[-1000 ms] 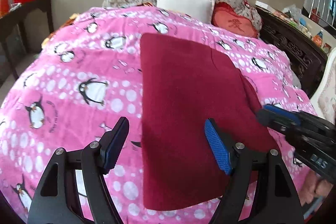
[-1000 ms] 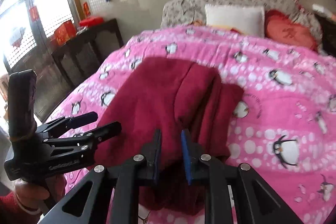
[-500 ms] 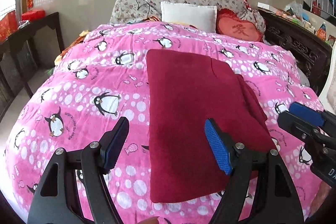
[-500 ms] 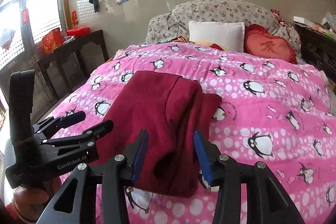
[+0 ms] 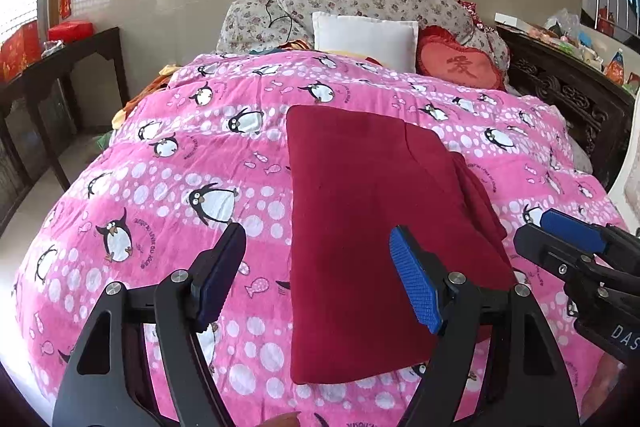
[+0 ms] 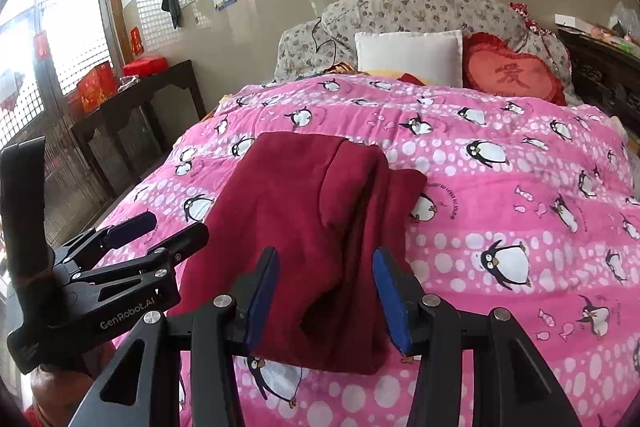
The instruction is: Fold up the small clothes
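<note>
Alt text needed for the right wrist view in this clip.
A dark red garment, folded lengthwise, lies on a pink penguin-print blanket covering a bed. The open right gripper hovers over its near end, with the left gripper at the left, also open. Pillows sit at the head.

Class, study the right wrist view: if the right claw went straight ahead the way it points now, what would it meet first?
Most likely the folded dark red garment: the open right claw points at its near edge on the pink penguin blanket, though depth is unclear.
</note>
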### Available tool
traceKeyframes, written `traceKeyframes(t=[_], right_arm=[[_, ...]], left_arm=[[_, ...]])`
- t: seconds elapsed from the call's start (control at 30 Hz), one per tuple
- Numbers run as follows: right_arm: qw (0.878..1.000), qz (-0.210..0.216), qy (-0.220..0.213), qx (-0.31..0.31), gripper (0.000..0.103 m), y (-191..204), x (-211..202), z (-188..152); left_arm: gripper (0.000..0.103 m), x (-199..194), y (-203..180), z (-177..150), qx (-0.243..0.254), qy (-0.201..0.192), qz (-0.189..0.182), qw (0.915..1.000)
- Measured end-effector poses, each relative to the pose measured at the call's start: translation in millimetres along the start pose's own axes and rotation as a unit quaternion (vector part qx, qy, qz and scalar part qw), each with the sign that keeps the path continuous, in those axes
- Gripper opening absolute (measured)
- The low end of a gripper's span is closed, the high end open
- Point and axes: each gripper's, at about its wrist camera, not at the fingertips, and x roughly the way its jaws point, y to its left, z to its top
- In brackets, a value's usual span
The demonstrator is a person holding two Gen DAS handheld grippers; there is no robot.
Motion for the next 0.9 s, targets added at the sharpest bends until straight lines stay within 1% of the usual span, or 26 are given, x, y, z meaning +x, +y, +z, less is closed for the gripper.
traceKeyframes(t=[0.23,0.5,0.9], right_arm=[[1.0,0.004,0.006,-0.009,0.047,7,8,1],[1.0,0.012,0.013,-0.012,0.047,13,17,2],[1.0,0.015,0.014,-0.007,0.047,12,20,3]], left_arm=[[0.075,7,0,-1,-0.001,0.009,0.0,1.0],[0.075,9,0,-1,0.0,0.009,0.0,1.0],[0.075,16,-4,-2,0.001,0.018,-0.007,0.9998]])
